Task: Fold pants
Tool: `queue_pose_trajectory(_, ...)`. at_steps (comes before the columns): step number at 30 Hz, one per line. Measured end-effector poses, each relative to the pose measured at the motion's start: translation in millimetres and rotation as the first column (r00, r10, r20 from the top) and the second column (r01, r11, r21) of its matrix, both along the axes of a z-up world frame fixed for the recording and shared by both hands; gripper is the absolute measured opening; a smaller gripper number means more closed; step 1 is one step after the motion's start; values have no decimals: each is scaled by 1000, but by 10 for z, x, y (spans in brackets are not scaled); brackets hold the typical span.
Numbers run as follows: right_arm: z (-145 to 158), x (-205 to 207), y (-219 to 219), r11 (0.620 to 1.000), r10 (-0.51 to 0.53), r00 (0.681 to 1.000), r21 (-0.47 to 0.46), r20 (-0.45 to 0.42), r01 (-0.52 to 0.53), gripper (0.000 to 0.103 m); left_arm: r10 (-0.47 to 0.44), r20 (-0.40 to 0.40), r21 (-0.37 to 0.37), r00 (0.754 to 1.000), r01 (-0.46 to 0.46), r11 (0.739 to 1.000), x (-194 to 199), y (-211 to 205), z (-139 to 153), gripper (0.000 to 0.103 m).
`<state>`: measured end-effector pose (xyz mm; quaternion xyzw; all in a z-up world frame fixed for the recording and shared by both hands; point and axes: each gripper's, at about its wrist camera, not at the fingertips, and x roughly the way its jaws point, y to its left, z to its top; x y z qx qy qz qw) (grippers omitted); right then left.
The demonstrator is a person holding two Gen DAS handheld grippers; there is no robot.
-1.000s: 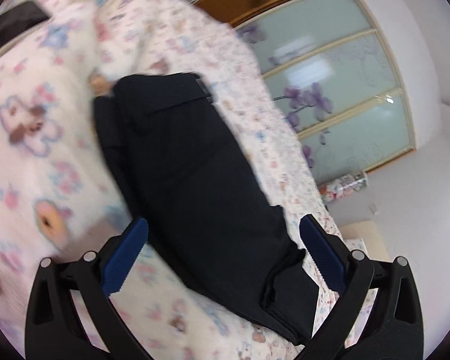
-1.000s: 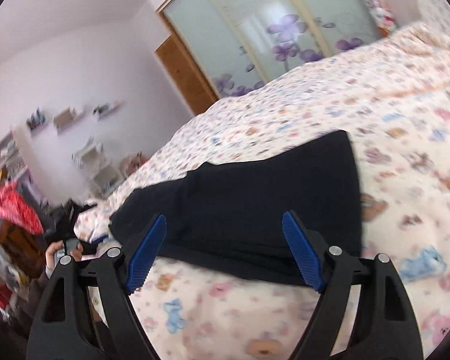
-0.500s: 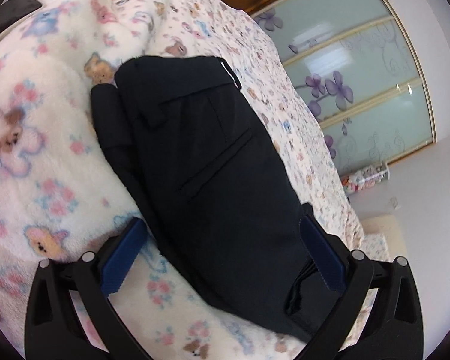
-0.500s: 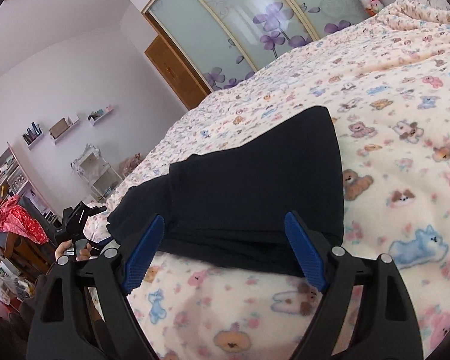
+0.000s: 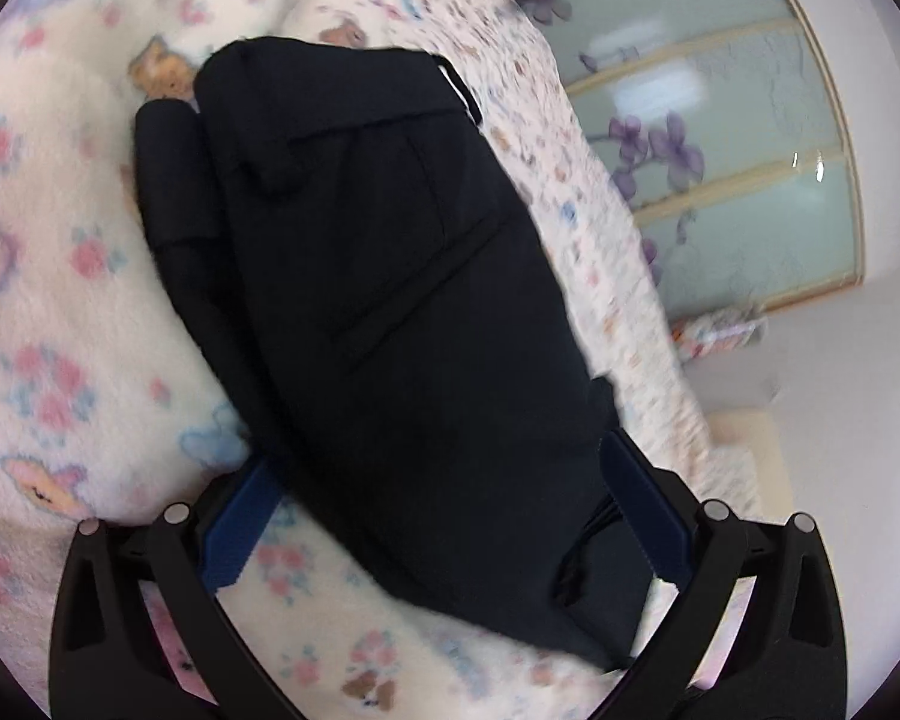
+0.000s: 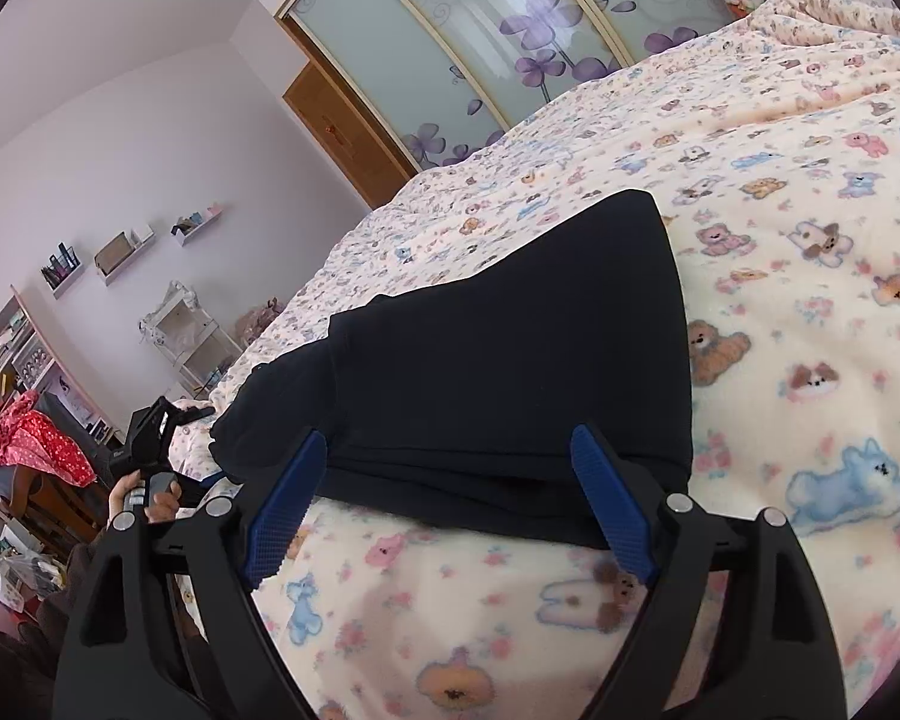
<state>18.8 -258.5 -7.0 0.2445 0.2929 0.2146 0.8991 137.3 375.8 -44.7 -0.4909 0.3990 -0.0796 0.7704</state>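
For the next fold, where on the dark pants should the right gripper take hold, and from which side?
Probably the stacked near edge of the pants, approached low from the blanket side. The layers lie exposed there, and the open right gripper already straddles that edge, its fingers not yet pressing the cloth.

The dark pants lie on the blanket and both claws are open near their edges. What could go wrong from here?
1. The pants are already in several layers; the left claw, open around one end, may pinch only some, so the stack slides apart.
2. The right claw is open at the near edge. The fluffy blanket lies directly beneath and could get caught too.
3. The dark layers are hard to tell apart, so the next fold may come out uneven.
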Motion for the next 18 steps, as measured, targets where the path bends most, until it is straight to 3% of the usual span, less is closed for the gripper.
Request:
queue_pose_trajectory(3, -12, 4, -12, 1000, 4, 1000, 4, 1, -4, 86, 17, 75, -69, 997, -12, 998, -13, 46, 70, 101)
queue_pose_trajectory(6, -27, 12, -10, 1000, 6, 1000, 7, -1, -6, 86, -4, 154, -9, 988, 6, 1000, 6, -36, 198, 101)
queue_pose_trajectory(8, -35, 17, 3, 1000, 7, 1000, 4, -4, -7, 86, -14, 112, 38, 994, 10, 999, 102, -89, 132, 101)
queue_pose_trajectory(10, -35, 11, 14, 1000, 9, 1000, 3, -3, -9, 87, 3, 77, 27, 997, -5, 1000, 163, -73, 24, 101)
queue_pose_trajectory(13, -35, 9, 34, 1000, 16, 1000, 2, -3, -16, 89, 35, 86, 4, 996, -36, 999, 195, -49, -2, 101)
queue_pose_trajectory(15, -34, 12, 54, 1000, 21, 1000, -2, -4, -21, 90, 62, 76, -6, 995, -62, 998, 207, -43, -25, 97)
queue_pose_trajectory(18, -31, 19, 72, 1000, 26, 1000, -10, -4, -26, 91, 94, 45, 16, 995, -95, 995, 187, -29, -28, 72)
